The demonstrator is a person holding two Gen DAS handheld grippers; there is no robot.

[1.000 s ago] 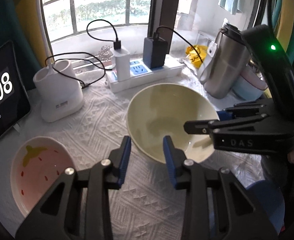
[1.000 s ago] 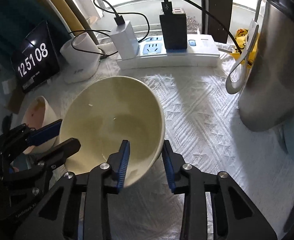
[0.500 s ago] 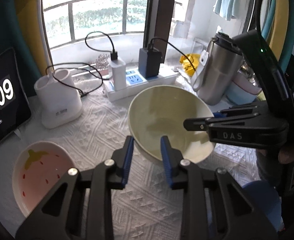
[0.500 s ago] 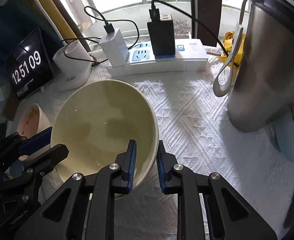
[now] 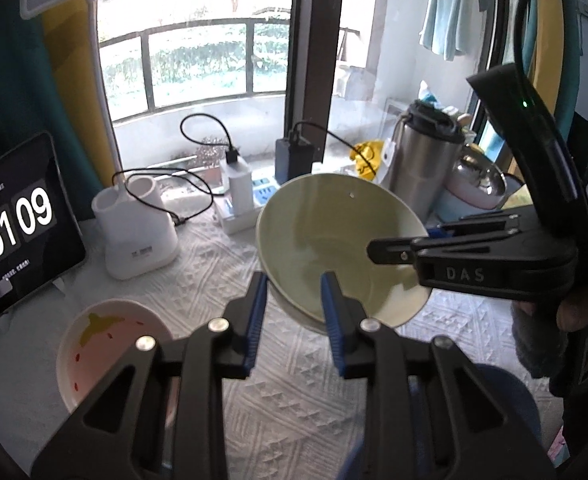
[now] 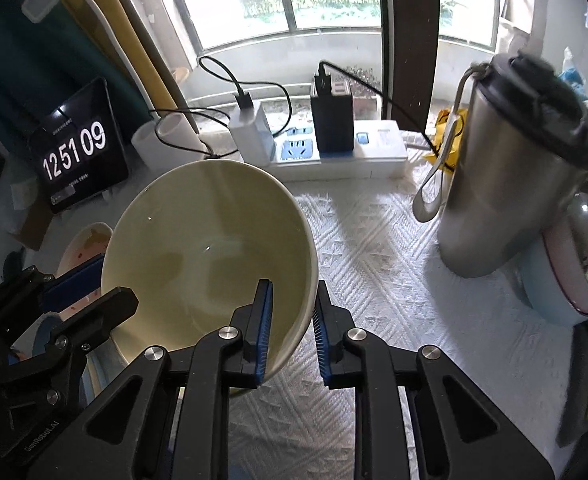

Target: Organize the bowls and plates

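1. since a second ago your two grippers have lifted the bowl [image 5: 333,240] off the cloth [image 6: 393,264], and both sets of jaws closed in on it.
2. your left gripper [image 5: 294,316] pinches the bowl's near rim.
3. your right gripper [image 6: 292,328] clamps the opposite rim, one pad inside, one outside.
4. the bowl hangs tilted above the cloth, beside the strawberry dish [image 5: 106,344].

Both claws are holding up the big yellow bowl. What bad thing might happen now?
1. The yellow bowl is pinched only at its thin rim by the left claw and right claw, and it hangs tilted, so it might slip and break.
2. The steel flask and power strip stand close by; a swing could knock them.
3. Dropped, it might hit the strawberry bowl nearby.
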